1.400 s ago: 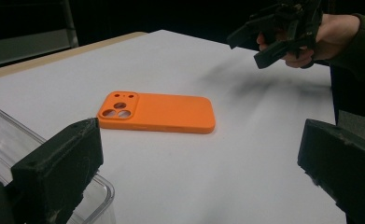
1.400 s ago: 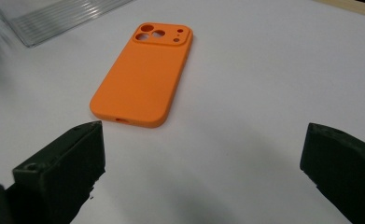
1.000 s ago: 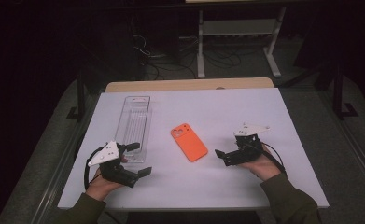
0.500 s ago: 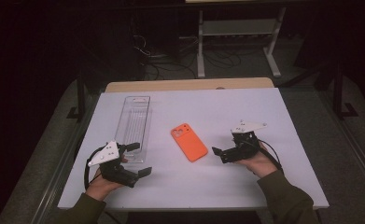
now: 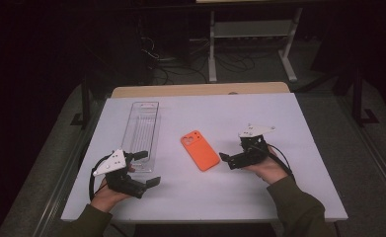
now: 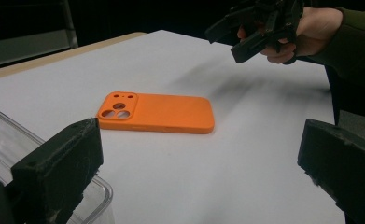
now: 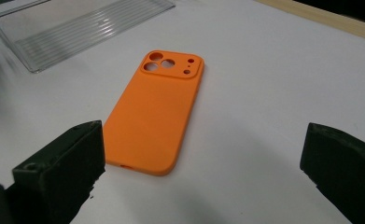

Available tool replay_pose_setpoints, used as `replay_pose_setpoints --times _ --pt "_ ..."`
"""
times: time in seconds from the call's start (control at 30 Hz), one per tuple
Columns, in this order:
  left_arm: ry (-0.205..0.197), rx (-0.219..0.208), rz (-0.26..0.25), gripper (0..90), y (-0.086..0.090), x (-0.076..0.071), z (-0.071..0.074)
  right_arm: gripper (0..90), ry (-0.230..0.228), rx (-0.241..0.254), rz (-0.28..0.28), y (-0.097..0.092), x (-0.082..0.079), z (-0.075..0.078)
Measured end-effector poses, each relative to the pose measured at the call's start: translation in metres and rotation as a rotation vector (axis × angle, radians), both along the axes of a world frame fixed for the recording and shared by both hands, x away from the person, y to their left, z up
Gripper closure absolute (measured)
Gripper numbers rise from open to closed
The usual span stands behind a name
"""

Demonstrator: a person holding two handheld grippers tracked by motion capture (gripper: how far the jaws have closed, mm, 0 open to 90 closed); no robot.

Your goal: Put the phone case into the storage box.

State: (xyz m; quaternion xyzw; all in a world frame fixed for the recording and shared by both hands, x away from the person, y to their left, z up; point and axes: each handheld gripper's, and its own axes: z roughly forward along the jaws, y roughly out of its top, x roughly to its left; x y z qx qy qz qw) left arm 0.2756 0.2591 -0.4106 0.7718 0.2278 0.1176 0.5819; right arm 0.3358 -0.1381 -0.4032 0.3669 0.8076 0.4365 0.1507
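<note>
My two grippers, left (image 5: 147, 169) and right (image 5: 228, 161), are black with blocky, scuffed jaws, pale three-cornered top plates, trailing black cables; my sleeves (image 5: 299, 210) are dark olive.

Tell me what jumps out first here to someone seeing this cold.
The orange phone case lies camera cutouts up at the middle of the white table, the one bright thing in a dark room. The right gripper sits just right of it, jaws open and pointing at it, not touching. The left gripper, also open, is at the near end of a clear plastic tray on the left.
</note>
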Motion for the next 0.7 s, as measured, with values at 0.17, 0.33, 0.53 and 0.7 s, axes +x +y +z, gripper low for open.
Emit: replay_pose_setpoints --times 0.17,0.33,0.53,0.7 --pt "0.001 0.002 0.000 0.0 0.000 0.000 0.000 0.0 -0.003 0.004 0.004 0.004 0.004 -0.001" --pt "0.000 -0.001 0.000 0.0 0.000 0.000 0.000 0.0 0.000 0.006 0.004 0.008 0.007 0.001" --pt "0.000 0.002 0.000 0.0 0.000 0.000 0.000 0.0 -0.001 0.009 0.008 0.012 0.010 0.002" --pt "0.000 0.001 0.000 0.0 0.000 0.000 0.000 0.0 -0.001 0.009 0.010 0.015 0.012 0.002"
